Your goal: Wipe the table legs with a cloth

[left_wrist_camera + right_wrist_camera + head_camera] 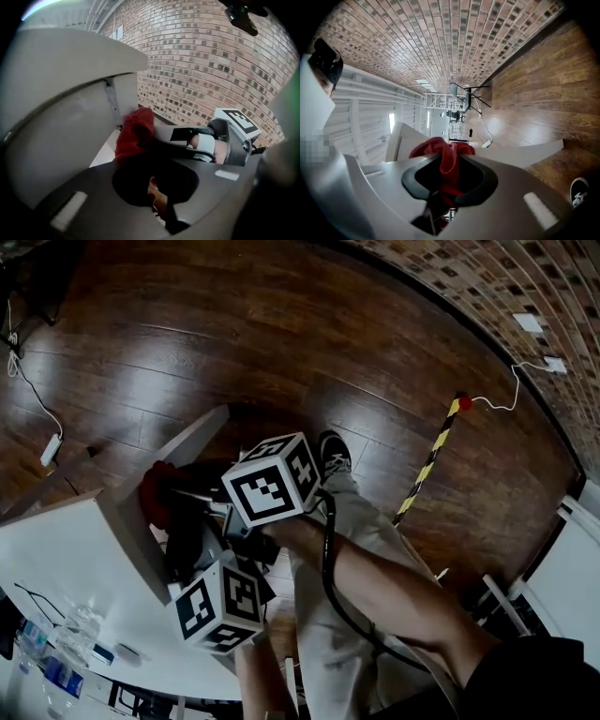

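A red cloth (pixel 157 491) is bunched against the grey table leg (pixel 187 442) that slants out from under the white table (pixel 56 559). My right gripper (pixel 178 495), under the upper marker cube, is shut on it. In the right gripper view the red cloth (pixel 447 159) hangs clamped between the jaws of the right gripper (pixel 449 180), with the table leg (pixel 529 153) just behind. My left gripper (pixel 187 545), under the lower cube, sits close beside the leg. In the left gripper view the left gripper (pixel 159 190) is shut with nothing clamped, while the cloth (pixel 136 133) lies beyond it against the table (pixel 61 117).
A dark wood floor (pixel 281 324) spreads out below. A yellow-and-black striped pole (pixel 429 457) lies to the right, and a power strip (pixel 49 448) with its cable lies at the left. Water bottles (pixel 75 634) stand on the table. The person's shoe (pixel 333 454) is near the leg.
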### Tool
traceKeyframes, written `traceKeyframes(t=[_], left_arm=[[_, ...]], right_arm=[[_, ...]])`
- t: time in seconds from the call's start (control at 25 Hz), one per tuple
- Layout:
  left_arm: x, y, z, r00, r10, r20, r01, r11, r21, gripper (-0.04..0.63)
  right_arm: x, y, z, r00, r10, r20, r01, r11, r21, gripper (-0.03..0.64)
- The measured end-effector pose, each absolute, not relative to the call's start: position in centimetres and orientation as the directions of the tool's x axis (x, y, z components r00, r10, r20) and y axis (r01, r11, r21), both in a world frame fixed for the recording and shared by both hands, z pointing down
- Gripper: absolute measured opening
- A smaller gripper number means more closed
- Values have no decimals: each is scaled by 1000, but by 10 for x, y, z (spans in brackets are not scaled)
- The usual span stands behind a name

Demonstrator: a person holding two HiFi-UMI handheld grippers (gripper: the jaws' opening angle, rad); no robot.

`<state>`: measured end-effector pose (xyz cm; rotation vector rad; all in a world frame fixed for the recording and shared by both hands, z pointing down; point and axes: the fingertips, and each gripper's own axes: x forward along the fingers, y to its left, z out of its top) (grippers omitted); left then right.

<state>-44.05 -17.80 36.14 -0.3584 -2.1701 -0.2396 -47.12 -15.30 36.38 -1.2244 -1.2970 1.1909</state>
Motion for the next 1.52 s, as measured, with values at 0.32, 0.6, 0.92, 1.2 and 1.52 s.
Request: traceKeyframes(t=[0.32, 0.6, 0.92, 1.2, 1.52], left_arm=[[-442, -176, 390, -541, 140, 829, 339, 939, 62, 0], [-444, -174, 414, -518, 119, 847, 324, 944, 65, 0], [-444, -173, 439, -480, 78, 874, 326, 940, 95, 0], [-441, -169, 470, -441, 69, 895, 330, 940, 91, 0], [-435, -163, 515, -382, 74, 921, 312, 949, 53, 0]], right_arm=[[-474, -154, 393, -26, 995, 98, 65, 100, -993, 75], [-477, -152, 419, 20, 981, 195, 69, 193, -979, 77], [-478, -150, 449, 82, 950, 303, 102, 294, -950, 71], [-482, -148, 492, 82, 925, 371, 58, 367, -928, 60], [-479, -146, 546, 117, 895, 431, 24, 432, -902, 54]])
